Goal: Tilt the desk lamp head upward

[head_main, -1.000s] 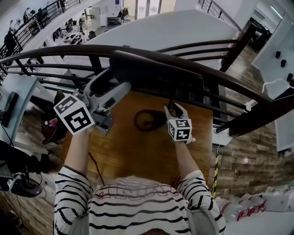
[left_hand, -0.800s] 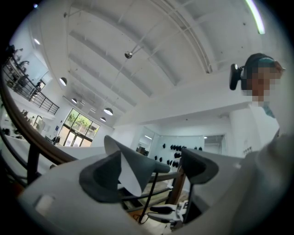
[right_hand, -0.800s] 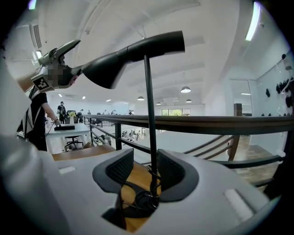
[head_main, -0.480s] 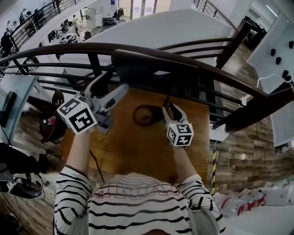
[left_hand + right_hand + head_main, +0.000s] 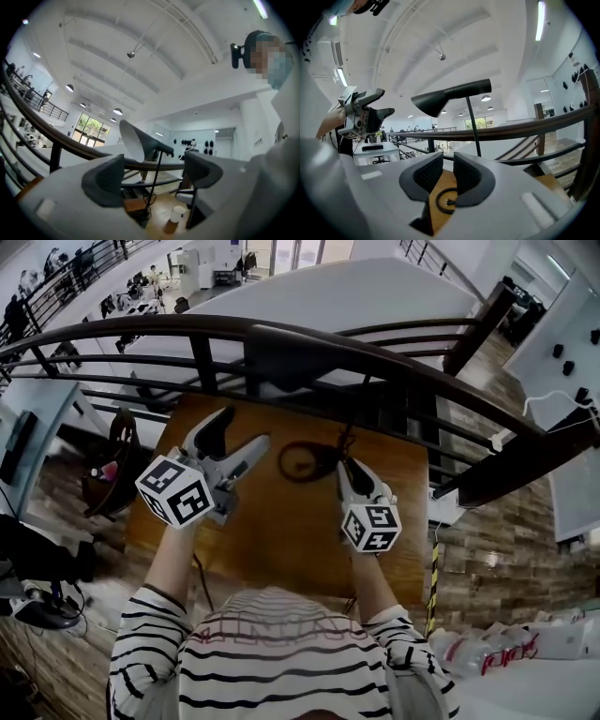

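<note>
While the left gripper (image 5: 244, 427) is hovering over the left side of the desk (image 5: 281, 540) with its jaws spread wide and nothing between them, the lamp head (image 5: 136, 139) is sitting well beyond it. It's perched on a thin stem (image 5: 474, 126) and looking about level, so I'm reading the tilt as not yet done.

Moving to the middle, the ring base (image 5: 298, 461) is resting near the back of the desk, close to the railing (image 5: 394, 362), and nothing is bracing it. That's where I'm seeing the danger. A push up on the head with the base unbraced could be rocking the whole lamp backward toward that railing, and a pinch on the smooth cone could be slipping off.

Over on the right, the right gripper (image 5: 446, 174) has just been closing its jaws. They're narrow now, a gap is showing, and they're gripping nothing, only desk and base visible past them. Unless it's pinning something, the lamp is standing unsupported.
</note>
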The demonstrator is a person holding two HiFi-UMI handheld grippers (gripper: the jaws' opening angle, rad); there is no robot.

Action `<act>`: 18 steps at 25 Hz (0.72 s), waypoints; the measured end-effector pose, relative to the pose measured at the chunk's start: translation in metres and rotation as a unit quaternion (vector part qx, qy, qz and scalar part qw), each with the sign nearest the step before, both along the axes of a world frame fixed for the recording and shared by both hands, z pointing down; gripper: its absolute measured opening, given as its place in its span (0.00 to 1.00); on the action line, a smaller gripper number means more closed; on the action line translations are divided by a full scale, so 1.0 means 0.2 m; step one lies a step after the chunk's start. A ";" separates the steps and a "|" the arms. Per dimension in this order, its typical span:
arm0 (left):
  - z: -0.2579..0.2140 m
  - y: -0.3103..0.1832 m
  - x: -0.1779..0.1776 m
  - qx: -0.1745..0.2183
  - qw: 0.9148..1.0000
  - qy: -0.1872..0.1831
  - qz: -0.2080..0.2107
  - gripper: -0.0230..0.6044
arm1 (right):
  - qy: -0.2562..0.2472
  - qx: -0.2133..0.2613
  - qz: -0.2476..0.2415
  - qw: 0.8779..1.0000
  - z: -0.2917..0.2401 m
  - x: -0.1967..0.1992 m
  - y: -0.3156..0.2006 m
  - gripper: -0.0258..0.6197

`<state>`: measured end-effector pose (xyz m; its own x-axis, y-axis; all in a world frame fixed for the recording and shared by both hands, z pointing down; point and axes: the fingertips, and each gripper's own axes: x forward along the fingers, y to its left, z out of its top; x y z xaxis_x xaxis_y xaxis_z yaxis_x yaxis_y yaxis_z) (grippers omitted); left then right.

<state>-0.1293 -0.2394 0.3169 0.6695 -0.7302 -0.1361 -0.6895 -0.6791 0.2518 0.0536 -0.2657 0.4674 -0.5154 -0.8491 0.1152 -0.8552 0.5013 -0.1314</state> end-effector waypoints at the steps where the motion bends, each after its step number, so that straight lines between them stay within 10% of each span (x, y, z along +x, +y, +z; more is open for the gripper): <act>1: 0.02 0.03 -0.02 -0.001 1.000 -0.003 -0.004 0.67 | -0.002 0.002 0.000 1.000 -0.01 -0.02 0.04 0.14; 18: 0.41 0.62 -0.11 -0.036 0.999 -0.035 0.002 0.24 | -0.020 0.011 -0.009 1.000 -0.01 -0.20 0.72 0.04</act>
